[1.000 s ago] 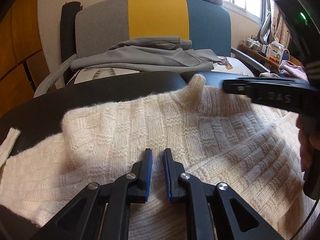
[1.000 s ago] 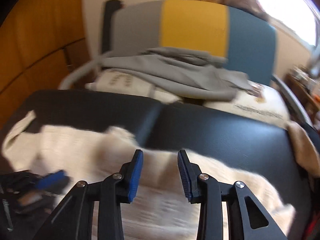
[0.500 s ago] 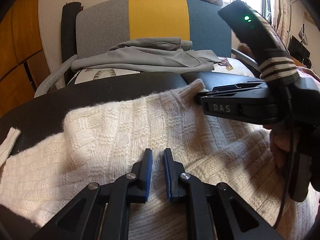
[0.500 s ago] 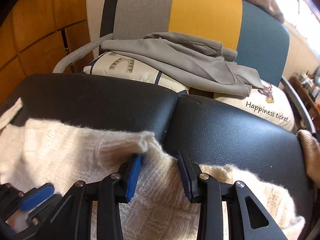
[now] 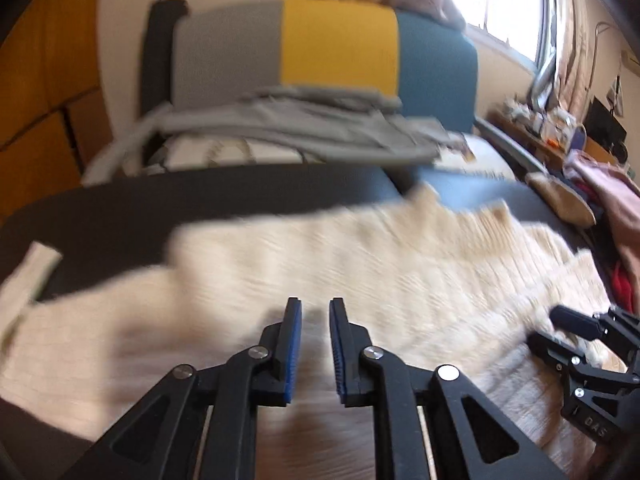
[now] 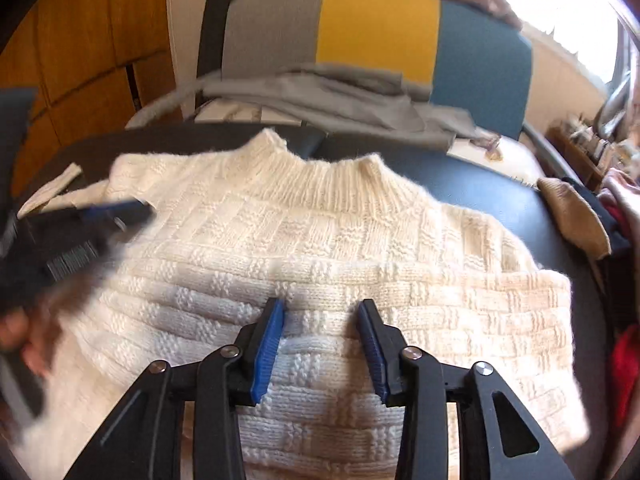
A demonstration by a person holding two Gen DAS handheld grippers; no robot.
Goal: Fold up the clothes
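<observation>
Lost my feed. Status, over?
Left gripper and right gripper open, empty. Cream sweater flat on black cushion, unfolded. Nothing blocking.

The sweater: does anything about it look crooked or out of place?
The sweater lies flat, collar away from the camera. Only its left sleeve trails off to the side. No damage shows.

left tool (image 5: 315, 308): jaws narrowly apart | right tool (image 6: 322, 310): jaws wide apart

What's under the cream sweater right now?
The cream sweater lies on a black padded surface, visible beyond the collar and at both sides. Whatever lies beneath its middle is covered.
</observation>
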